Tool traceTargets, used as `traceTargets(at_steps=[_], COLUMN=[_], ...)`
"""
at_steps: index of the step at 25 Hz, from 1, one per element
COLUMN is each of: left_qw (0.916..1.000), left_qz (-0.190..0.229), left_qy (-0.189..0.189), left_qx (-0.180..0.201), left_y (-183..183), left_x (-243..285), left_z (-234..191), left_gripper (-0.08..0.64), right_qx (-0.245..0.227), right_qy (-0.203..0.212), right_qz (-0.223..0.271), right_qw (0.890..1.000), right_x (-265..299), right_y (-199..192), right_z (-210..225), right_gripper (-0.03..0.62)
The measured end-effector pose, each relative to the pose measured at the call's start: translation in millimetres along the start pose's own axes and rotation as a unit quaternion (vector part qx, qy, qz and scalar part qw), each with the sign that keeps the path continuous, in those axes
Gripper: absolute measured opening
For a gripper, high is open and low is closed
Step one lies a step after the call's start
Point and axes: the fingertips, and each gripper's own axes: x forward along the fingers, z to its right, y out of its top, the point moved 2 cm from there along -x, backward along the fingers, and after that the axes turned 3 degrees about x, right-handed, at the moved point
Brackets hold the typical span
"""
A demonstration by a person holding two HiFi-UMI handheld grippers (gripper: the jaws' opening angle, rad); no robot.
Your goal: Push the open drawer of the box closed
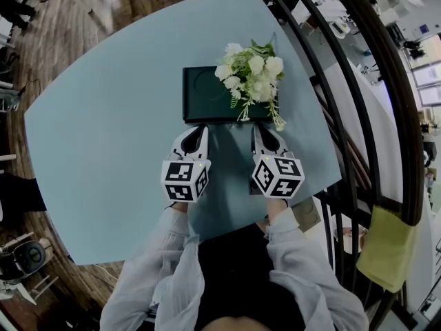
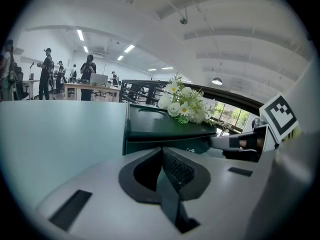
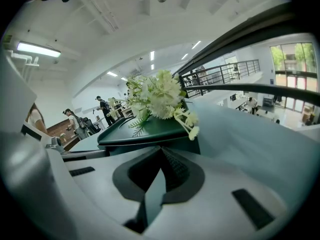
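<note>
Now left gripper (image 1: 201, 128) and right gripper (image 1: 257, 128), jaws pressed together, face box (image 1: 203, 96) front.

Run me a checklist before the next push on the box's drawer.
1. Left tool jaws together, empty: ok.
2. Right tool jaws together, empty: ok.
3. Both tips at the near front of the box: ok.
4. Tips touching that front: cannot tell.
5. How far the drawer stands out: cannot tell.
6. Flowers out of the push line: not ok, a stem overhangs the front edge beside the right tool.
</note>
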Motion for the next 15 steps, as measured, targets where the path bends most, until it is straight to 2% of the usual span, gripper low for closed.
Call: traceTargets(at_steps=[15], left_qw=[1.0000], left_qz=[0.007], left_qy=[0.000], left_qx=[-0.003], left_y=[4.2], left_x=[5.2], left_z=[-3.0], left_gripper=[0.021], right_qx=[-0.001], right_qy=[0.003], right_qz=[0.006], right_qw=[1.000], right_x=[5.6], right_y=[4.8], right_z=[0.5], right_gripper=[0.008])
